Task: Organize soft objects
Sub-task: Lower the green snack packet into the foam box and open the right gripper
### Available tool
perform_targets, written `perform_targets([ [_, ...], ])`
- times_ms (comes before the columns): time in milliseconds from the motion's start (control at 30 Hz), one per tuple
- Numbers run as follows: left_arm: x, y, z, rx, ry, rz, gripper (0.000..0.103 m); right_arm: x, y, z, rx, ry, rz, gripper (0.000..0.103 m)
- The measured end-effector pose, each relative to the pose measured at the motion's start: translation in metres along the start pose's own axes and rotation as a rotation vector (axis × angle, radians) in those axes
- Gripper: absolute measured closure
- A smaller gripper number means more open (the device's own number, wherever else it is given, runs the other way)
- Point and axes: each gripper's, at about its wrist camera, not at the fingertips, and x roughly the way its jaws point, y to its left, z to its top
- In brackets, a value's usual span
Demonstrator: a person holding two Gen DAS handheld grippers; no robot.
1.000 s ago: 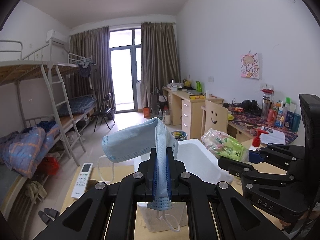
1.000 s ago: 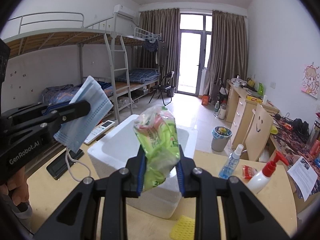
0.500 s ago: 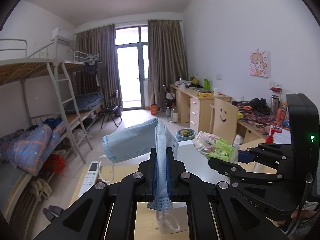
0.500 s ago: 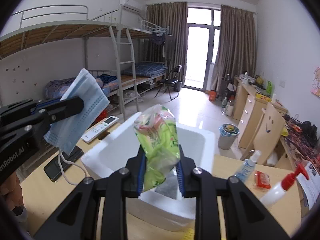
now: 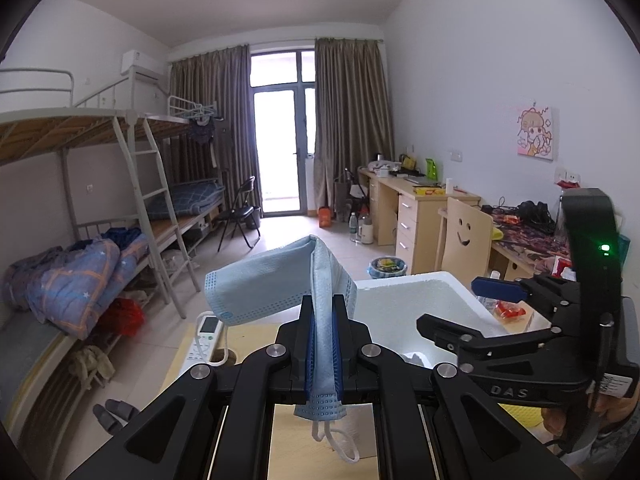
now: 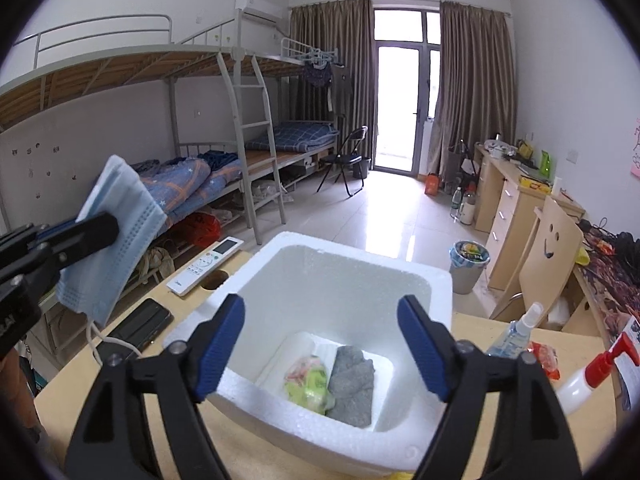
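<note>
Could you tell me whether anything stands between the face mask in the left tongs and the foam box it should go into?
Nothing visible does. The face mask hangs left of the foam box, whose top is uncovered.

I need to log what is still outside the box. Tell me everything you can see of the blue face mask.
The light blue pleated face mask, of thin nonwoven fabric with dotted edge seams, is folded over and pinched between the shut jaws of the left hand-held gripper. One half flares left, the short end hangs below the pads, and its white elastic ear loops dangle. It is held in the air beside the white foam box, not inside it.
</note>
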Motion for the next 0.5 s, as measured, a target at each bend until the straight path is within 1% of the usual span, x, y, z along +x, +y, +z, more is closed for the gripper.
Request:
perform_targets([
  [333, 0.008, -0.011, 0.008, 0.018, 0.020, -0.032, 0.095, -0.017, -0.003, -0.002, -0.008, -0.011, -0.014, 0.019],
  [467, 0.009, -0.020, 0.010, 0.027, 0.015, -0.054, 0.095, -0.028, -0.007, -0.007, -0.005, -0.019, -0.035, 0.013],
  [500, 0.010, -0.023, 0.011, 0.029, 0.013, -0.059, 0.095, -0.031, -0.008, -0.008, -0.004, -0.019, -0.041, 0.013],
])
